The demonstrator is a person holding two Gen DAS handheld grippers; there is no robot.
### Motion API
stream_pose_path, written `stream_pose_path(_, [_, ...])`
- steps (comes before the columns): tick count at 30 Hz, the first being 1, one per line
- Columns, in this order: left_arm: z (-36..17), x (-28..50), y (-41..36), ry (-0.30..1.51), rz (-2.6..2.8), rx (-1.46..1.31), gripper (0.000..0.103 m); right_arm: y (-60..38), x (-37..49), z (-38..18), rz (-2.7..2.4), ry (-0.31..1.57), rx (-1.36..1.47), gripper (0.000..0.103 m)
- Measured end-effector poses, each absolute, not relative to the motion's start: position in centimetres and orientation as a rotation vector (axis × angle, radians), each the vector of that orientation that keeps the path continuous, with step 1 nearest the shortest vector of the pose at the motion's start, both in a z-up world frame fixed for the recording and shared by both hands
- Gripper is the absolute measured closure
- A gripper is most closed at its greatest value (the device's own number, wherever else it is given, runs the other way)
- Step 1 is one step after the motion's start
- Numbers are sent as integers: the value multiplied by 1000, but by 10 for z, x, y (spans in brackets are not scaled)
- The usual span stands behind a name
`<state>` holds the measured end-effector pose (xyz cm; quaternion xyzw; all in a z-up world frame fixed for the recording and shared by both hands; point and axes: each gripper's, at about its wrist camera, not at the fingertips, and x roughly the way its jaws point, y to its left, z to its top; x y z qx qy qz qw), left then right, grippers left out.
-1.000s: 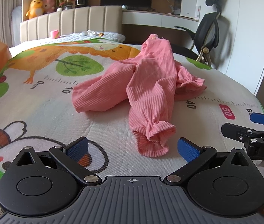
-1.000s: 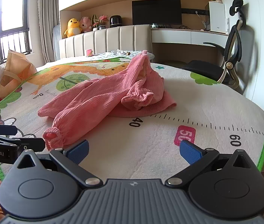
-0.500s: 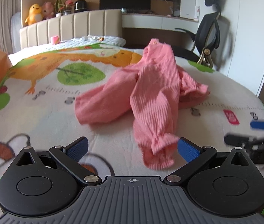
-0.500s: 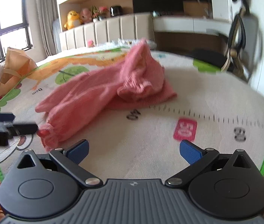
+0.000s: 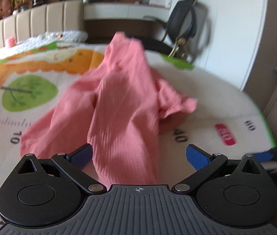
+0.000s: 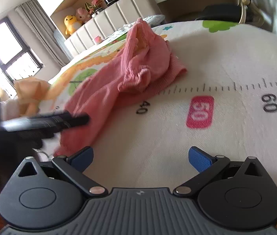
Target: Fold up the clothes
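1. Bedroom setting, and a big printed play mat point(image 5: 207, 98) with a ruler strip and cartoon animals covers the whole work surface; a padded headboard point(image 5: 40, 17) runs along the far side, and an office chair point(image 5: 187, 25) stands far right.

2. Centre stage: the pink ribbed garment point(image 5: 122, 105), lying in a rumpled heap on the mat around the 40 mark. It's bunched high at the far end, one long sleeve runs toward the near edge, another splays to the left, and a ruffled cuff point(image 6: 136, 76) is tucked up on the right.

3. Left gripper point(image 5: 138, 154) is right on it now, jaws spread wide, with the near sleeve lying between the blue pads point(image 5: 81, 154). Nothing clamped, by the look of it.

4. Right gripper point(image 6: 140, 156) hovers over bare mat near the 50 label, also wide open and empty, garment off to its left.

5. Progress check: no crease, no neat edge, nothing flattened. I'd call this the very start, a first grab lining up. Spreading the piece flat, tucking in the sleeves and folding the body all look left to do.

6. Small stuff: plush toys point(image 6: 73, 22) on the far shelf.
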<state>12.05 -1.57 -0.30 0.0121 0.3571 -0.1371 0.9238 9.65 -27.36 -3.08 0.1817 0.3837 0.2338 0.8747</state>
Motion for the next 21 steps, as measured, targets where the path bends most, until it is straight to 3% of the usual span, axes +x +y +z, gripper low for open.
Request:
stream_pose_path(2, [-12, 128, -17, 779, -306, 6, 1, -278, 110, -14, 434, 728, 346, 0])
stream_pose_path(3, [-15, 129, -18, 793, -316, 4, 7, -277, 118, -5, 408, 689, 315, 0])
stream_pose_path(4, [-18, 131, -21, 804, -324, 7, 35, -274, 129, 3, 389, 657, 282, 0])
stream_pose_path(5, [-21, 132, -22, 812, -328, 9, 54, -271, 140, 10, 370, 624, 249, 0])
stream_pose_path(6, [-22, 133, -22, 811, -326, 6, 62, -267, 152, 18, 351, 592, 216, 0])
stream_pose_path(7, [-21, 133, -20, 794, -325, -2, 84, -264, 163, 25, 332, 559, 183, 0])
stream_pose_path(8, [-17, 135, -16, 782, -339, -22, 98, -260, 174, 33, 312, 526, 150, 0])
stream_pose_path(11, [3, 142, 3, 684, -338, -67, 99, -247, 209, 49, 276, 460, 68, 0])
stream_pose_path(15, [63, 162, 86, 357, -43, -153, 99, -224, 244, 53, 273, 430, -8, 2])
stream_pose_path(17, [77, 174, 139, 250, 176, -229, 92, -209, 256, 47, 287, 446, -20, 3])
stream_pose_path(18, [79, 176, 163, 222, 264, -265, 79, -202, 260, 43, 299, 463, -20, 3])
stream_pose_path(19, [77, 174, 182, 216, 320, -303, 57, -194, 263, 38, 312, 481, -22, 3])
stream_pose_path(21, [68, 165, 210, 228, 330, -379, 33, -180, 266, 25, 339, 518, -34, 3])
